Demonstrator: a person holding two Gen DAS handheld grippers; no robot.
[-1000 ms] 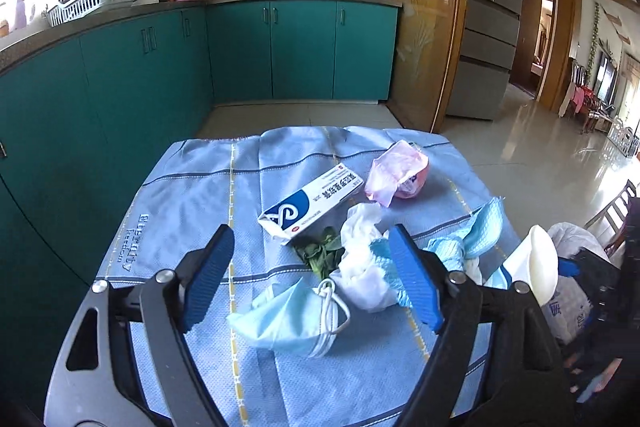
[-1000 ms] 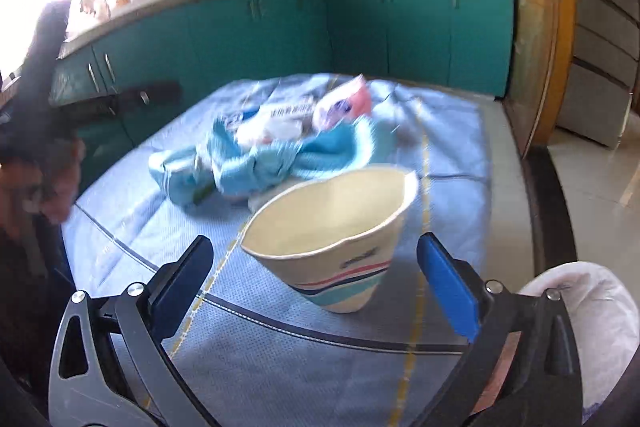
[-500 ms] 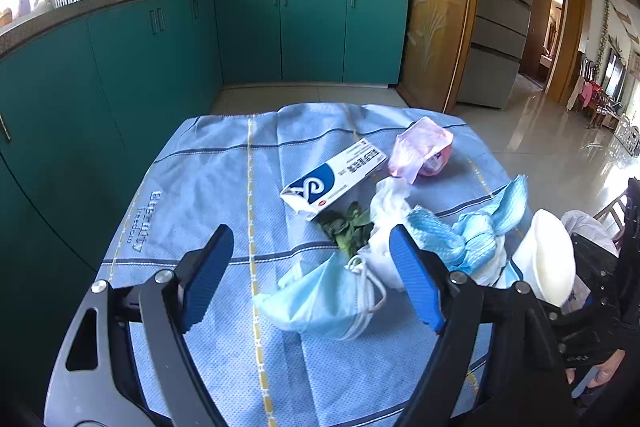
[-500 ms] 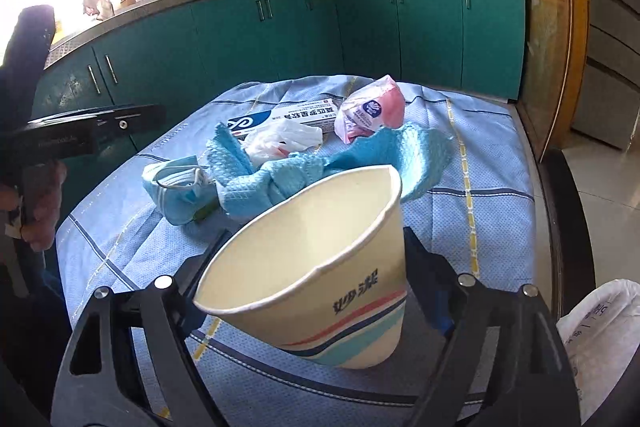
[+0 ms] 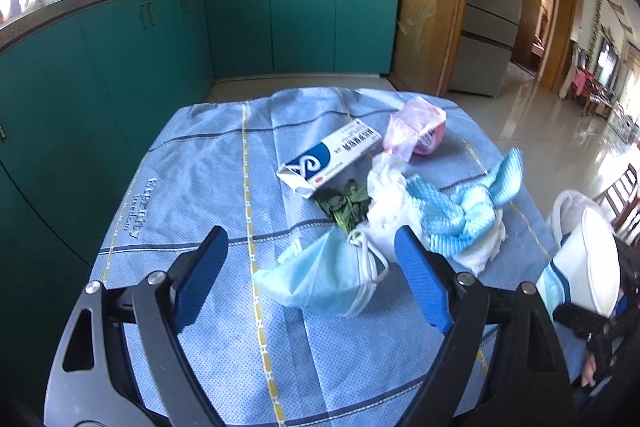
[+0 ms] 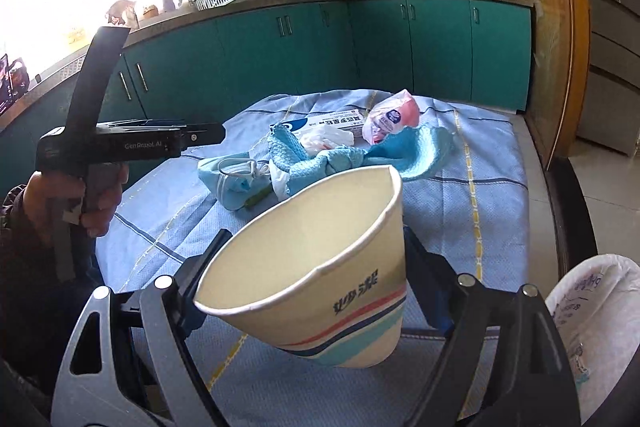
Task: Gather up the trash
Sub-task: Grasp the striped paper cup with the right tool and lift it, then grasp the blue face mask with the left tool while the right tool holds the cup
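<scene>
Right gripper clamped on paper cup, pads pressing both sides, cup tilted, mouth toward camera, lifted above the blue tablecloth. Cup has printed Chinese characters plus pink, navy and teal stripes.

Left gripper jaws wide and opening, gripping nothing. Face mask lies on the cloth between the blue pads, whether they touch it I cannot tell.

Beyond mask: green leaves, white tissue, blue rag. Farther: blue-white carton with Chinese print, unreadable; pink packet.

Left tool body reads "GenRobot.AI" in the right wrist view. White bag at the table's right edge, print too small to read.
</scene>
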